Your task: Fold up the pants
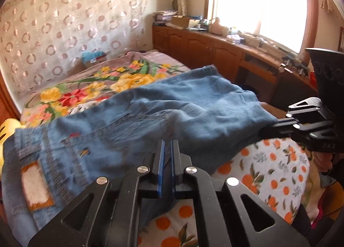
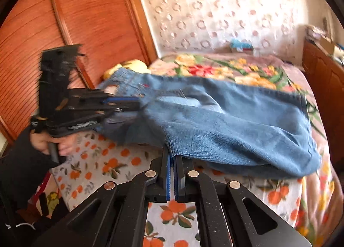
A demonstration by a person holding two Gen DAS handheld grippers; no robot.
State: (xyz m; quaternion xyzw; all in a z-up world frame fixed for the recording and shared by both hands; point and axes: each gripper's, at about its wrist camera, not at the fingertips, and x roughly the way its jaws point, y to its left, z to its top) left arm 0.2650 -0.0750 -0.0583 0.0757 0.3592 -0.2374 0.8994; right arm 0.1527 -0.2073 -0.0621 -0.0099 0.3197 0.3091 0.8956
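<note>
Blue denim pants (image 1: pixel 150 113) lie across the bed, waistband with a tan patch at the lower left, legs running to the right. My left gripper (image 1: pixel 168 146) is shut on the near denim edge. In the right wrist view the pants (image 2: pixel 236 122) hang lifted over the orange-print sheet. My right gripper (image 2: pixel 173 156) is shut on the denim edge. The left gripper (image 2: pixel 137 105) shows there too, blurred, clamped on the cloth near the waistband. The right gripper (image 1: pixel 271 127) shows in the left view, gripping the leg end.
A floral blanket (image 1: pixel 96 83) covers the far bed; an orange-print sheet (image 1: pixel 268 171) covers the near part. A wooden cabinet (image 1: pixel 204 47) with clutter stands under the window. A wooden headboard (image 2: pixel 75 21) stands at the left, and a yellow pillow (image 2: pixel 131 64) lies beside it.
</note>
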